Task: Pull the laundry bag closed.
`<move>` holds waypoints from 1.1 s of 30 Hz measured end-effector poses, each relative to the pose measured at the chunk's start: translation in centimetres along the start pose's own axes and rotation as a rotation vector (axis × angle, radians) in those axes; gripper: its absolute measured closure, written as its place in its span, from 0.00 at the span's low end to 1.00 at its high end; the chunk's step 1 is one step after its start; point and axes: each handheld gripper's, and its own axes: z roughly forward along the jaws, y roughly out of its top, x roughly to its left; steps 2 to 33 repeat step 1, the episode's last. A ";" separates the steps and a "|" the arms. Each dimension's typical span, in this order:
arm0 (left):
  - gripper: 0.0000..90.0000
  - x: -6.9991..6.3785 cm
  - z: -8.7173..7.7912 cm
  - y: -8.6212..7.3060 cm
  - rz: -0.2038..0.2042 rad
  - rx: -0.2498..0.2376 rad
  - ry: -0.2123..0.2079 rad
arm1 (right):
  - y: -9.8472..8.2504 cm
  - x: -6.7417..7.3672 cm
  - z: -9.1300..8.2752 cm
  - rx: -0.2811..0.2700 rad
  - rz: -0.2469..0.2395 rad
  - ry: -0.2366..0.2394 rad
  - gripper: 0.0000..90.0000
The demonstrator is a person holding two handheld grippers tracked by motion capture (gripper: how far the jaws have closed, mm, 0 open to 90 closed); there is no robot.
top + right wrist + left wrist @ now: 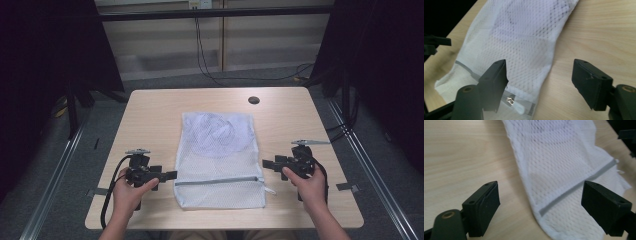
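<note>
A white mesh bag (217,160) lies flat in the middle of the wooden table (150,115), with a pale purple item showing through its far half. A grey zipper (217,181) runs across its near end. My left gripper (169,175) sits at the bag's left edge by the zipper, open, with nothing between its jaws. In the left gripper view the bag (564,162) and zipper (579,187) lie ahead of the open gripper (540,205). My right gripper (267,163) is just off the bag's right edge, open. Its own view shows the bag (524,37) and the zipper pull (510,100) near its left jaw.
A dark round hole (254,100) marks the table's far right. Black cables (205,55) trail on the floor behind. Dark curtains hang at both sides. A strip of tape (347,187) sits at the table's right edge. Bare wood lies on both sides of the bag.
</note>
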 end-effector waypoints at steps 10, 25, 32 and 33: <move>0.14 0.2 0.1 0.0 0.001 0.003 0.008 | -0.1 -0.1 0.0 0.002 -0.004 -0.011 0.25; 0.14 0.2 0.1 0.0 0.001 0.003 0.008 | -0.1 -0.1 0.0 0.002 -0.004 -0.011 0.25; 0.14 0.2 0.1 0.0 0.001 0.003 0.008 | -0.1 -0.1 0.0 0.002 -0.004 -0.011 0.25; 0.14 0.2 0.1 0.0 0.001 0.003 0.008 | -0.1 -0.1 0.0 0.002 -0.004 -0.011 0.25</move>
